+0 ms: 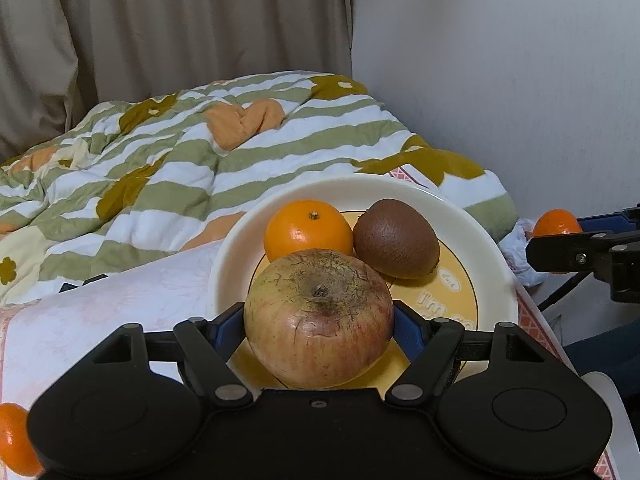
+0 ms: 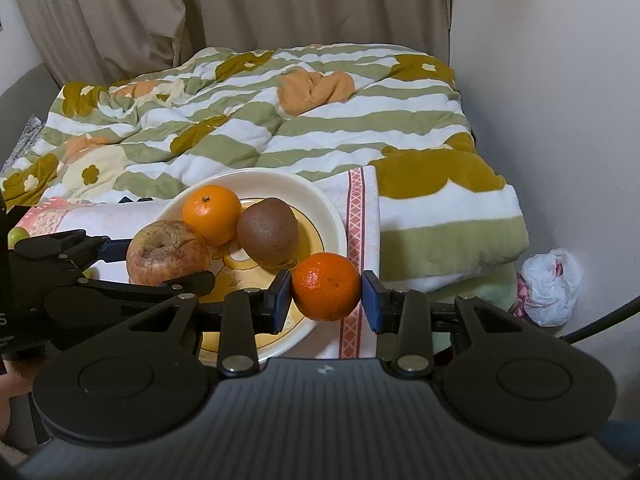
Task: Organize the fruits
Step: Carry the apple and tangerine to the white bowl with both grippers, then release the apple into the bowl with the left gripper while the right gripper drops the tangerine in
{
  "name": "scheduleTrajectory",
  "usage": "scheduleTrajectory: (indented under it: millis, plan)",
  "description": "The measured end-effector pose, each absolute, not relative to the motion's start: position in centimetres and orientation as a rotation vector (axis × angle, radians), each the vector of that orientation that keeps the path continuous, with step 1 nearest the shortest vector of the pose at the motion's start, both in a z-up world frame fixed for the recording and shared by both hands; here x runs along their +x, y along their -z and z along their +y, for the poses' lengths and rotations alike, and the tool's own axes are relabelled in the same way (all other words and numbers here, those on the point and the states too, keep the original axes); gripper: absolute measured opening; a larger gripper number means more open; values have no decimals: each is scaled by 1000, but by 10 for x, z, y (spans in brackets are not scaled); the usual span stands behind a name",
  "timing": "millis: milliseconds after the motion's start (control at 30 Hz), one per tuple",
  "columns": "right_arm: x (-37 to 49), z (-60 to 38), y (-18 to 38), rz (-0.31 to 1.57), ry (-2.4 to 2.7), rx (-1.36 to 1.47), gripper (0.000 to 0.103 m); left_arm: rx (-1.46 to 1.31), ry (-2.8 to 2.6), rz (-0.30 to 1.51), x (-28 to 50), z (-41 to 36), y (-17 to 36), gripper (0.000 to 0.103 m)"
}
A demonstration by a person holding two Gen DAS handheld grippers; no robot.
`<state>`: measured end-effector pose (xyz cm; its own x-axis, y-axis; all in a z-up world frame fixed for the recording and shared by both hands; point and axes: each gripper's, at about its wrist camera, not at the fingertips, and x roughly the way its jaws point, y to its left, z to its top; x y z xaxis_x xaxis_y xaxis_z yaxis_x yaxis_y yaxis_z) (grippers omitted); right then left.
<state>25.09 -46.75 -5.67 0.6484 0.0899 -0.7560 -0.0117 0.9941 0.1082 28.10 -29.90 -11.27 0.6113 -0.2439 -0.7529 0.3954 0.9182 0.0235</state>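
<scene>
A cream bowl (image 1: 496, 264) with a yellow centre sits on a white cloth and holds a tangerine (image 1: 308, 229) and a brown kiwi (image 1: 396, 238). My left gripper (image 1: 319, 322) is shut on a wrinkled apple (image 1: 318, 316) just above the bowl's near side. In the right wrist view the bowl (image 2: 320, 200), its tangerine (image 2: 212, 214), kiwi (image 2: 267, 227) and the apple (image 2: 166, 254) show. My right gripper (image 2: 326, 296) is shut on a second tangerine (image 2: 326, 286) over the bowl's right rim; this tangerine also shows in the left wrist view (image 1: 556, 222).
A striped green and white quilt (image 2: 280, 120) covers the bed behind the bowl. A white plastic bag (image 2: 550, 286) lies by the wall on the right. Another tangerine (image 1: 14, 440) lies at the lower left. A green fruit (image 2: 18, 236) peeks out at the left edge.
</scene>
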Motion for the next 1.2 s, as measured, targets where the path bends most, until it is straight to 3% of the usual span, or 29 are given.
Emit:
scheduleTrajectory:
  millis: [67,100,133,600,1200]
  plan:
    - [251,-468,55,863,-50,96,53,194,383,817,279,-299,110,87]
    - [251,-469,53,861,-47,98,53,190,391,797,277,-297,106,99]
    - [250,-470,51,856,-44,101,53,187,395,779,275,-296,102,103]
    - [257,-452,45,846,-128,55,53,103,348,783,247,-265,74,103]
    - [275,-405,105,915,-289,-109,53,68,260,779,233,-235,70,103]
